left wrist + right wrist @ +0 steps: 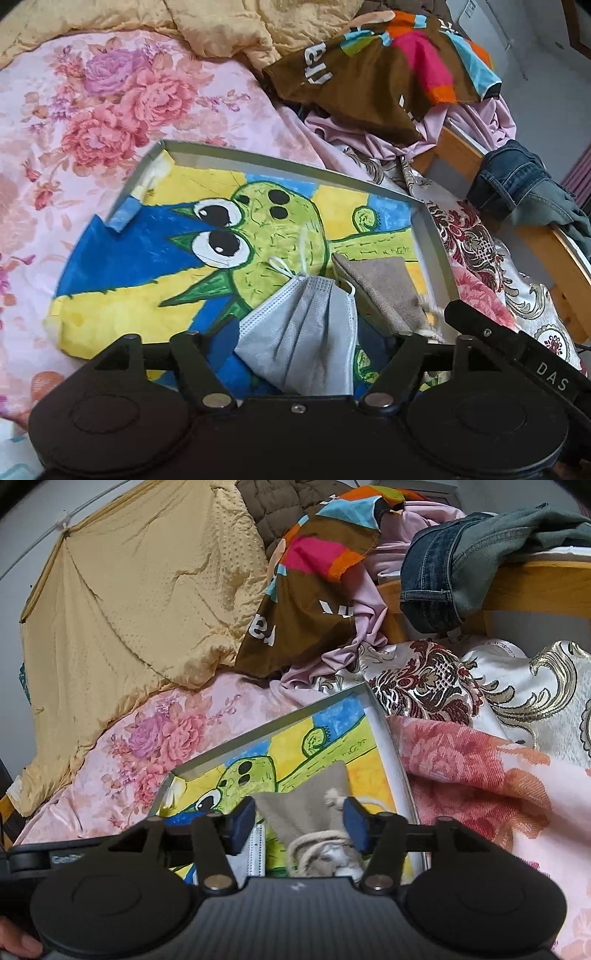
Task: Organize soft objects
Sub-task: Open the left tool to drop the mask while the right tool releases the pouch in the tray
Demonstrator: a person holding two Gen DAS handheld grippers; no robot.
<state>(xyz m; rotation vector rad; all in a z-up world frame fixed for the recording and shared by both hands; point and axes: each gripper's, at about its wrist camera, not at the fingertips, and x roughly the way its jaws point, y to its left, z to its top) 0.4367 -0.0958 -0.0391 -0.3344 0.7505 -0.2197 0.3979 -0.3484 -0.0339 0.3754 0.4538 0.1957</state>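
A shallow grey tray [295,159] lies on the bed, lined with a bright cactus drawing. In it, a grey face mask [303,332] with white ear loops rests between the spread jaws of my left gripper [295,345]; the pads are hidden and nothing visibly pinches it. Beside the mask lies a taupe drawstring pouch [384,291]. In the right wrist view the pouch [314,808] sits between the blue pads [242,825] of my right gripper [299,825], which stand apart from it, open. The tray's rim [400,775] runs along the right, and a strip of the mask [256,853] shows low down.
The tray rests on a pink floral sheet [110,110]. Behind are a yellow quilt [129,609], a brown multicoloured cloth [388,74] and a pink garment [472,122]. Jeans [517,184] hang over the wooden bed frame [454,151]. Brocade fabric [443,679] lies at the right.
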